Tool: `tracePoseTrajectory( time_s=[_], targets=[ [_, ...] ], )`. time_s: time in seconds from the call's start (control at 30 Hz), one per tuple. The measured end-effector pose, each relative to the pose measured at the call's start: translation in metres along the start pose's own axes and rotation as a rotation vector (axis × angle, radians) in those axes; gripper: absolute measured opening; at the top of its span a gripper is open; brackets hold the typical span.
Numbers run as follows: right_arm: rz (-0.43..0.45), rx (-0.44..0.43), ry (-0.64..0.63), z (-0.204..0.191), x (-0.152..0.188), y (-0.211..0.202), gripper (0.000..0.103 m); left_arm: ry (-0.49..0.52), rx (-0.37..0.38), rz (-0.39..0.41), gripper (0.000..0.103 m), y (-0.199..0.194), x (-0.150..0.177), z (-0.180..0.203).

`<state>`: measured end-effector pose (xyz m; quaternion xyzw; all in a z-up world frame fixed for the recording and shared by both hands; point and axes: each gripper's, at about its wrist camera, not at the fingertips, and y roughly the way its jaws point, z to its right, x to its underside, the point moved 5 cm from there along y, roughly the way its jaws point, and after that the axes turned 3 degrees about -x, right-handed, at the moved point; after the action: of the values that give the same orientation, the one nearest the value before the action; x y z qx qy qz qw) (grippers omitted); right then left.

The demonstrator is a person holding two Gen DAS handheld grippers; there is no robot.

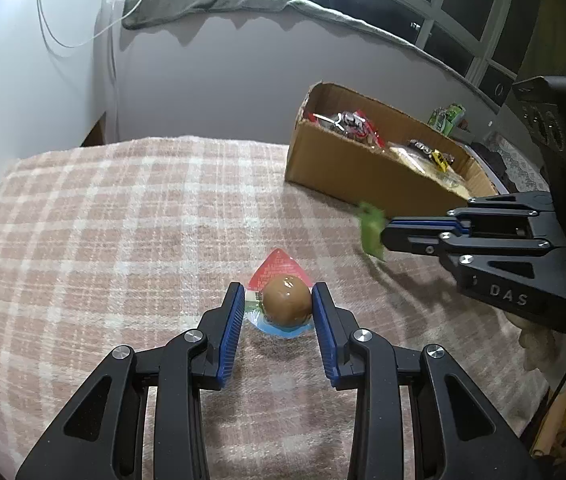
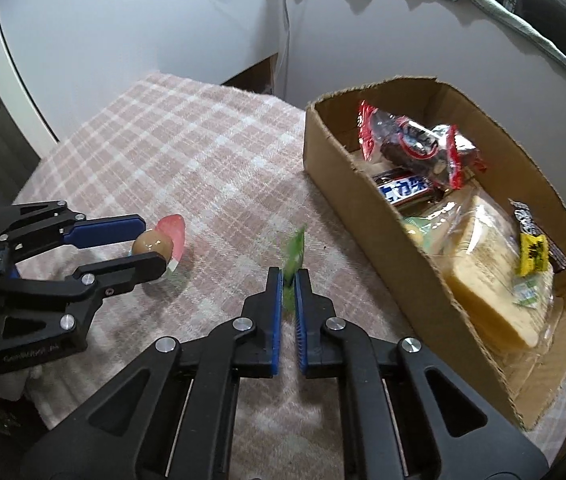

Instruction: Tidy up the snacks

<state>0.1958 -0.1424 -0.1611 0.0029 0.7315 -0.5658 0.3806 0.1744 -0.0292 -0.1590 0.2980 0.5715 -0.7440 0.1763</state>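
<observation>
On the checked surface: a pink-and-white plaid cloth [image 1: 123, 220] covers the top where I work, and everything below sits on or over it.
Cardboard box: the open box [image 2: 367, 236] stands on the cloth at my right side, near the wall.
Box contents: inside lie a pale wrapped slab of bread or cake [image 2: 483, 280], a red-edged clear packet with a dark bar [image 2: 419, 146], a blue-and-brown chocolate bar [image 2: 403, 190] and a small yellow-labelled packet [image 2: 534, 254].
My left gripper: my left gripper [image 1: 279, 304] points down at the cloth, its blue pads on either side of the packaged egg; the right pad touches the egg, and I cannot tell whether the left pad presses the wrapper.
Packaged egg: the brown egg in its red, white and clear wrapper [image 1: 285, 302] rests on the cloth, well apart from the box.
My right gripper: my right gripper [image 2: 289, 280] is pinched tight on the green sachet, held above the cloth just beside the box's near wall.
Green sachet: the small green sachet [image 2: 295, 254] stands upright out of my right gripper's tips, blurred.
</observation>
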Motion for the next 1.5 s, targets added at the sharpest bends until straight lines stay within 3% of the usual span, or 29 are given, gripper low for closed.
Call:
tracePoseTrajectory(
  time_s=[0.3, 0.37, 0.43, 0.47, 0.5, 0.67, 0.87, 1.0, 1.1, 1.2, 1.5],
  targets=[
    [0.033, -0.012, 0.021, 0.009, -0.001, -0.015, 0.006, 0.012, 0.006, 0.016, 0.033, -0.005, -0.005, 0.007],
    [0.006, -0.05, 0.011, 0.004, -0.002, -0.006, 0.007, 0.009, 0.004, 0.016, 0.033, -0.006, -0.005, 0.006],
    [-0.023, -0.046, -0.002, 0.0, 0.0, 0.006, 0.023, 0.003, 0.002, 0.019, 0.033, -0.007, -0.005, 0.004],
    [-0.029, -0.038, -0.017, -0.002, 0.0, 0.011, 0.041, -0.001, 0.002, 0.019, 0.033, -0.007, -0.005, 0.002],
    [-0.035, -0.043, -0.034, -0.005, -0.001, 0.016, 0.052, -0.004, 0.0, 0.019, 0.033, -0.008, -0.004, 0.0],
    [-0.023, -0.053, -0.048, -0.009, -0.007, 0.029, 0.052, -0.013, -0.007, 0.014, 0.033, -0.006, -0.001, -0.007],
    [-0.074, -0.08, -0.105, -0.017, -0.002, 0.037, 0.05, -0.023, -0.007, 0.01, 0.033, -0.006, 0.0, -0.012],
    [-0.11, -0.133, -0.124, -0.027, 0.002, 0.033, 0.027, -0.028, -0.007, 0.008, 0.033, -0.006, 0.001, -0.014],
    [-0.118, -0.081, -0.195, -0.037, 0.005, 0.034, 0.027, -0.029, -0.009, 0.008, 0.033, -0.006, 0.001, -0.014],
    [-0.109, -0.035, -0.178, -0.037, 0.0, 0.037, 0.027, -0.028, -0.009, 0.01, 0.033, -0.007, 0.0, -0.013],
    [-0.101, -0.014, -0.178, -0.039, -0.007, 0.041, 0.024, -0.025, -0.012, 0.016, 0.033, -0.009, 0.0, -0.012]
  ],
)
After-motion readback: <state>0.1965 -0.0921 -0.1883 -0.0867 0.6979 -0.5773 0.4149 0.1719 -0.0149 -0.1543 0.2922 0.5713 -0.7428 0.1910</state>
